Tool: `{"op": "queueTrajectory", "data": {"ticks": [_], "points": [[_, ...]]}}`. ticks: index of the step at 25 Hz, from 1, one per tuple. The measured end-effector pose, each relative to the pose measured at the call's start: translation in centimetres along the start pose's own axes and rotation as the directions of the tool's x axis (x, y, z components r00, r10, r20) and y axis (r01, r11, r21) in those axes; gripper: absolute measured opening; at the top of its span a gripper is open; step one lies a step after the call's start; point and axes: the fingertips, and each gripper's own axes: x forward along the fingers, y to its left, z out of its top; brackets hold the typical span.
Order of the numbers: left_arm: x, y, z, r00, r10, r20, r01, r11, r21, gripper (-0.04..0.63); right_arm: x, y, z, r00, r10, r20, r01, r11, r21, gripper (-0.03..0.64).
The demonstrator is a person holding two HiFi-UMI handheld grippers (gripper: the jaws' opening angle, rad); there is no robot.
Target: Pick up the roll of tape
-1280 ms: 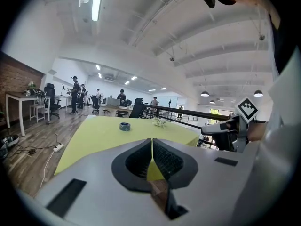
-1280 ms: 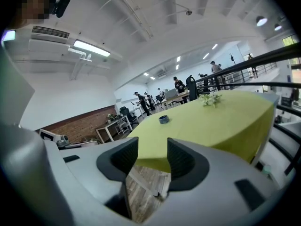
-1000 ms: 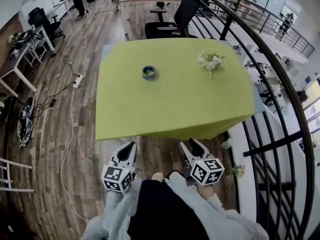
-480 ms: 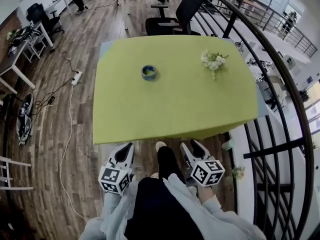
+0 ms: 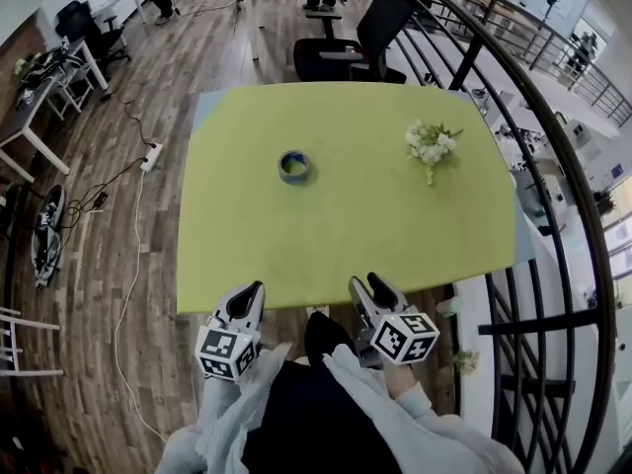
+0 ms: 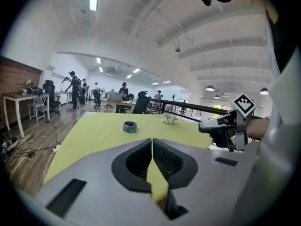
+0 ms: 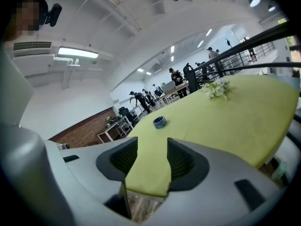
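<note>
Presently, the roll of tape [image 5: 294, 166] lies flat on the yellow-green table [image 5: 346, 235], hole upward. In the head view it sits at about 11 o'clock from the table's middle, well in from every edge. It is a small, low ring with a dark blue outer band. The table's colour shows through its open centre, and part of the ring carries a lighter, greenish tint. Finer markings on it are too small to make out.

A bunch of white flowers [image 5: 432, 146] lies at about 2 o'clock from the table's middle, well apart from the roll.

Both grippers are held at the table's 6 o'clock edge, low and pointing across the top, well apart from the roll. The left gripper [image 5: 253, 290] has the roll at roughly 1 o'clock ahead of it. In the left gripper view its fingertips are pressed together, with only a hairline slit between them and nothing caught there. The right gripper [image 5: 369, 282] has the roll at about 11 o'clock. In the right gripper view its fingers stand spread, and only the table's near edge and the wooden floor [image 5: 109, 265] show through the gap. Neither gripper carries anything.

Beyond the table's 12 o'clock edge stands a black office chair [image 5: 365, 38]. A dark curved railing [image 5: 568, 196] runs along the 3 o'clock side.
</note>
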Motion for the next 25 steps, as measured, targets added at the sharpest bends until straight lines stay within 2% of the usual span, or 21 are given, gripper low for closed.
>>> {"op": "queueTrajectory", "data": {"ticks": [3,10,25], "points": [[2.2,1.2,0.9,1.0,0.016,0.0,-0.016,1.0,-0.007,0.021,2.1,-0.5,2.5,1.0,0.004,0.004,-0.004,1.0,-0.018,0.198],[6.3,4.5,2.5,0.998,0.07,0.002,-0.07,0.997,-0.045,0.021,6.8,-2.1,5.1,0.999,0.024,-0.044,-0.025,0.999,-0.039,0.198],[12.4,8.2,4.1,0.994,0.106,-0.012,-0.107,0.992,-0.07,0.021,16.0,-3.8,9.4,0.989,0.072,-0.126,-0.087,0.99,-0.111,0.199]]}}
